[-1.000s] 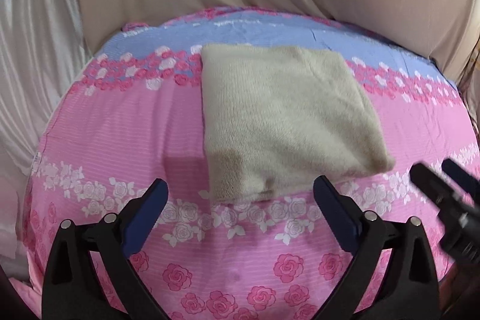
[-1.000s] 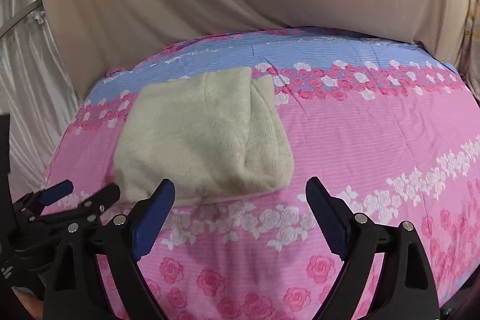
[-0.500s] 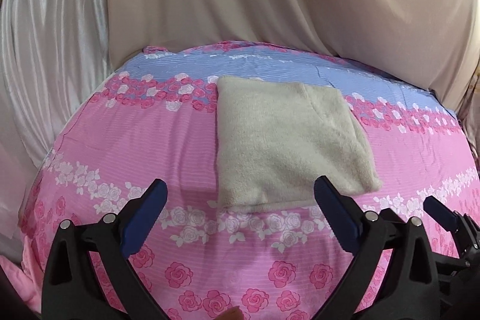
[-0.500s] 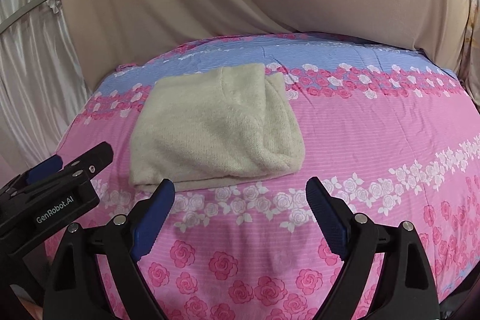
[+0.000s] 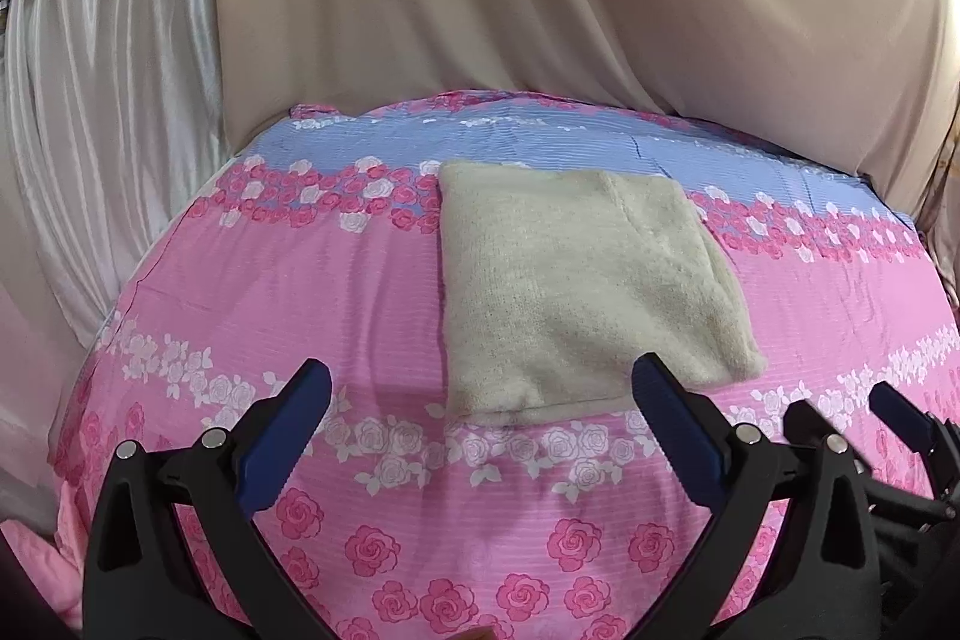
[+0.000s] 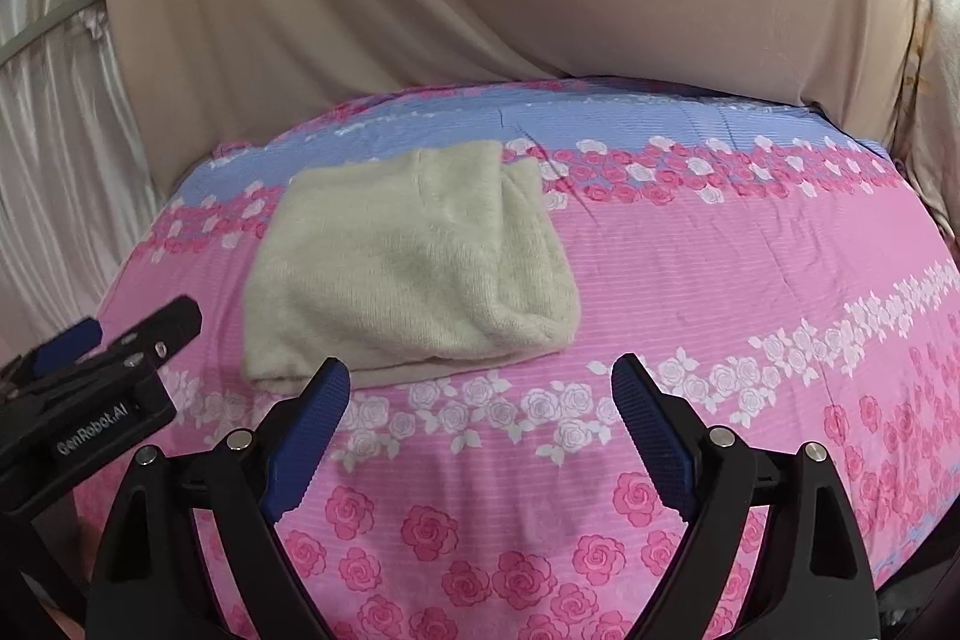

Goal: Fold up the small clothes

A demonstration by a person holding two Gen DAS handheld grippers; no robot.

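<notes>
A cream knitted garment [image 5: 576, 286] lies folded into a flat rectangle on the pink rose-print sheet [image 5: 288, 292]; it also shows in the right wrist view [image 6: 414, 274]. My left gripper [image 5: 480, 394] is open and empty, held back from the garment's near edge. My right gripper [image 6: 480, 388] is open and empty, also short of the near edge, to the garment's right. Each gripper shows at the edge of the other's view: the right one [image 5: 840, 424] and the left one [image 6: 114, 340].
The sheet has a blue band [image 6: 600, 124] along its far side. Beige draped cloth [image 5: 600, 10] hangs behind the bed and white satin curtains [image 5: 102, 112] at the left. The bed's left edge drops off near the curtains.
Both grippers have pulled back and risen away from the folded garment, which now looks smaller and farther. The garment has not moved.
</notes>
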